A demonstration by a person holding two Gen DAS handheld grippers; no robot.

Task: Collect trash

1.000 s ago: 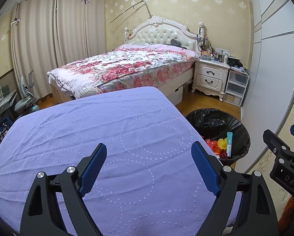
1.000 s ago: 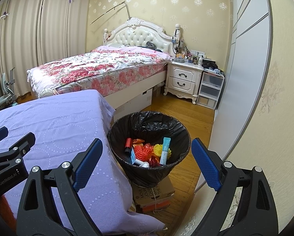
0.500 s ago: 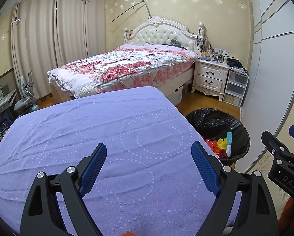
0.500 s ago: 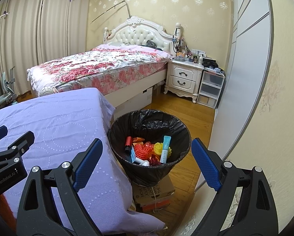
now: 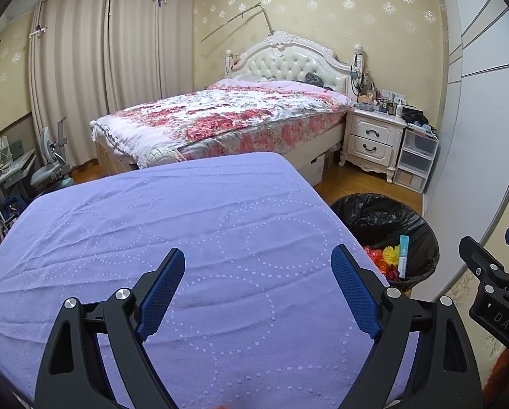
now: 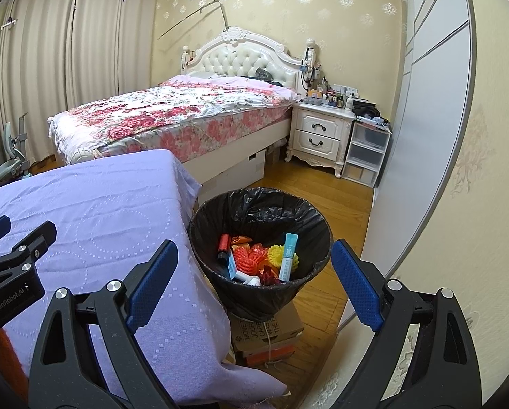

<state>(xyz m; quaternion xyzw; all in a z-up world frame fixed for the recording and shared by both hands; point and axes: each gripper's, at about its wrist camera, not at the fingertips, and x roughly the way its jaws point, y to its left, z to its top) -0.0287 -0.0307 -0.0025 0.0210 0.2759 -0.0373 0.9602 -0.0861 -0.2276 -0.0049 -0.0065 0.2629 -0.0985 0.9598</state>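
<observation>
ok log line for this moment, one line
left tongs: open, empty | right tongs: open, empty | trash bin: holds trash | purple cloth: bare

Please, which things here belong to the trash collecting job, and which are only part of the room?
For the job:
- trash bin with black liner
- trash inside it: blue tube, yellow ball, red tube
- left gripper and right gripper, both open and holding nothing

Only lying about:
- bed
- nightstand
- cardboard box under the bin
- purple cloth
</observation>
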